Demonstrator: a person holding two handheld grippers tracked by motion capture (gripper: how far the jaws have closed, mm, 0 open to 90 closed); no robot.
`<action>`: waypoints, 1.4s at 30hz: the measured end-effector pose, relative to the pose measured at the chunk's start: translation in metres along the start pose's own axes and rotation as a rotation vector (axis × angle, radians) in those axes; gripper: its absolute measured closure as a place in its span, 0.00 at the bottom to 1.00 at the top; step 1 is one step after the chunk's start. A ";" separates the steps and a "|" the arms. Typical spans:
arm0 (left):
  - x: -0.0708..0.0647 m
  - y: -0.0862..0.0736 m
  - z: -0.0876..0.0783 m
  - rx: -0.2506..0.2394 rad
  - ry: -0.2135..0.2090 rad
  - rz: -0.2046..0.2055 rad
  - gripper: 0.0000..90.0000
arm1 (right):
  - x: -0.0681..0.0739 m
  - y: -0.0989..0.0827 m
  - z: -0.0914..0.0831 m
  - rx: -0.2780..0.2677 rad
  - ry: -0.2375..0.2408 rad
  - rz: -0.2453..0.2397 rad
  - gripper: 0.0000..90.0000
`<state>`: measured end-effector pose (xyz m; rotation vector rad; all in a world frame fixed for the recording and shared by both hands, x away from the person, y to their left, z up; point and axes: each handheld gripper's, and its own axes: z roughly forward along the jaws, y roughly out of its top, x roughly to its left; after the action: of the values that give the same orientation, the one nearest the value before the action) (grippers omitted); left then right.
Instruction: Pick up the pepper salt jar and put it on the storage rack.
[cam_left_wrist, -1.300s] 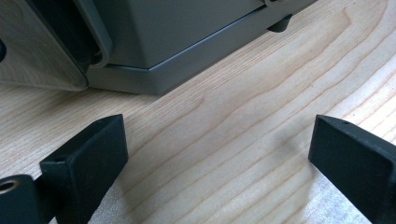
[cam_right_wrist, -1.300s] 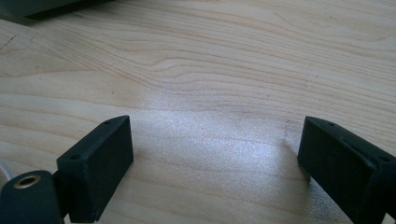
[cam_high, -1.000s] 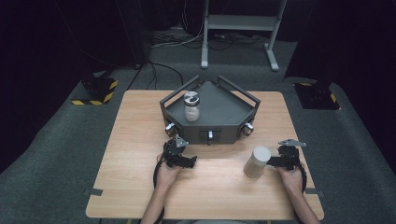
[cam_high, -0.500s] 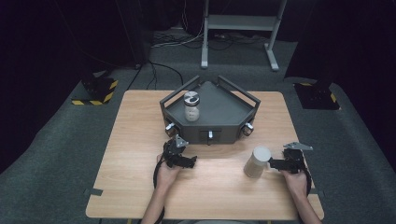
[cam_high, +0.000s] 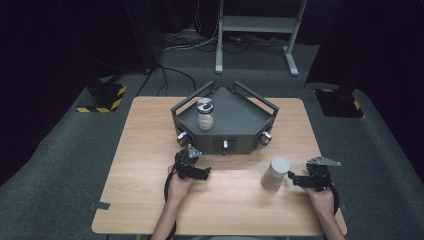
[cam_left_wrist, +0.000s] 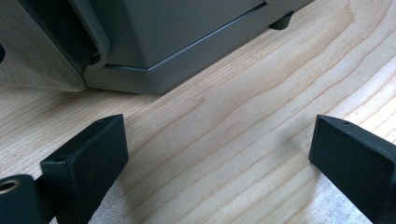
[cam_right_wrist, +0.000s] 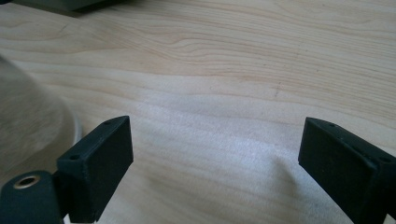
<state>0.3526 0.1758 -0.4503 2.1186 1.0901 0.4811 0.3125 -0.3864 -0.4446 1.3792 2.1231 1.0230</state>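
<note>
1. Your left gripper (cam_high: 204, 172) rests near the grey tray (cam_high: 240, 125); jaws wide, holding nothing.
2. The pale cup (cam_high: 275, 173) stands upright on the table (cam_high: 150, 150), right of centre.
3. Your right gripper (cam_high: 292, 179) sits just right of it; jaws wide, empty.

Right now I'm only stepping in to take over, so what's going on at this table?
A person holds a gripper in each hand. The right gripper, jaws open, sits beside an upright grey canister without touching it. The left gripper rests open near the grey tray, which holds a jar.
</note>
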 end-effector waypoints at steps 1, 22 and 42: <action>0.000 0.000 0.000 -0.001 0.000 -0.001 0.05 | -0.001 -0.002 -0.003 -0.004 0.010 0.001 0.10; 0.000 0.000 0.000 -0.001 0.000 -0.001 0.05 | 0.009 -0.015 -0.031 -0.004 0.135 -0.125 0.08; 0.000 0.000 0.000 -0.002 -0.002 -0.005 0.05 | 0.021 -0.008 -0.028 -0.031 0.231 -0.180 0.08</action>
<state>0.3525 0.1761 -0.4505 2.1134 1.0938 0.4777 0.2803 -0.3793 -0.4317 1.0759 2.3349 1.1841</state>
